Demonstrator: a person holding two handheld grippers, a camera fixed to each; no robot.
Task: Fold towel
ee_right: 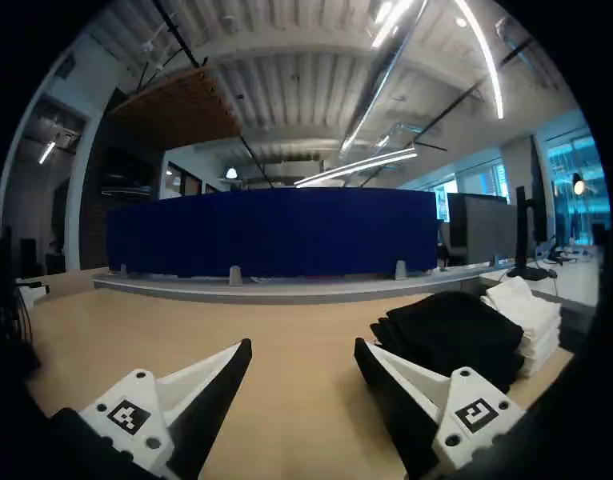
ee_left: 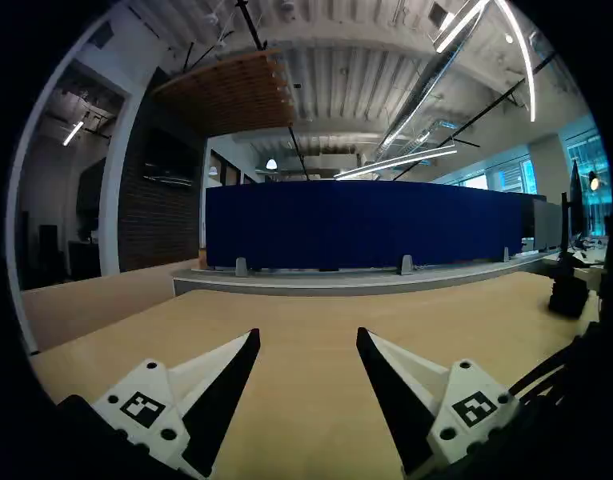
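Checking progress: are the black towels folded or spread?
Folded: the black towels lie stacked in layers, beside a white stack.

Pale wood-toned desk [ee_right: 306, 376]; deep blue divider [ee_right: 266, 232] along its far edge. Black towel stack [ee_right: 458, 332] and white towel stack [ee_right: 534, 316]. Left tool [ee_left: 307, 334] and right tool [ee_right: 302, 344]: white, black inner faces, black-and-white square markers
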